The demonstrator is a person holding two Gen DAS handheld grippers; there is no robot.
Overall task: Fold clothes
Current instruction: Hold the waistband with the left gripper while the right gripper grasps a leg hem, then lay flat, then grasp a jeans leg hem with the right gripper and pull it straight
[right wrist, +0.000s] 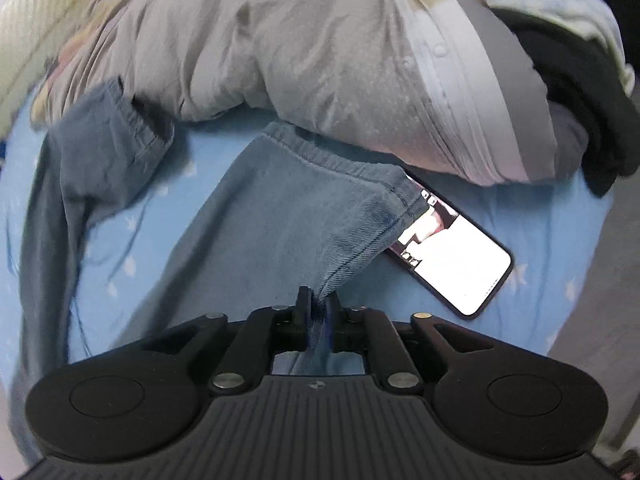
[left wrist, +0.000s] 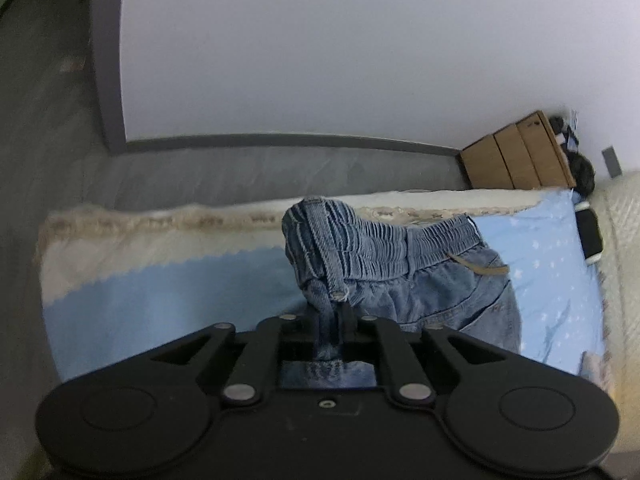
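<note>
A light blue star-printed sheet (right wrist: 520, 240) covers the lower frame, with a lit phone (right wrist: 460, 256) lying on it at right centre. In the left wrist view, a wooden drawer unit (left wrist: 516, 156) stands at the right against a white wall (left wrist: 320, 40), above grey flooring (left wrist: 260, 172).

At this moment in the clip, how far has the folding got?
Early. Nothing looks folded yet. In hand: the left gripper is shut on the waistband end of the jeans, lifted off the blue sheet, and the right gripper is shut on a leg whose hem overlaps the lit phone. Left: fold the jeans, then the heaped grey garment and the other clothes behind it.
</note>
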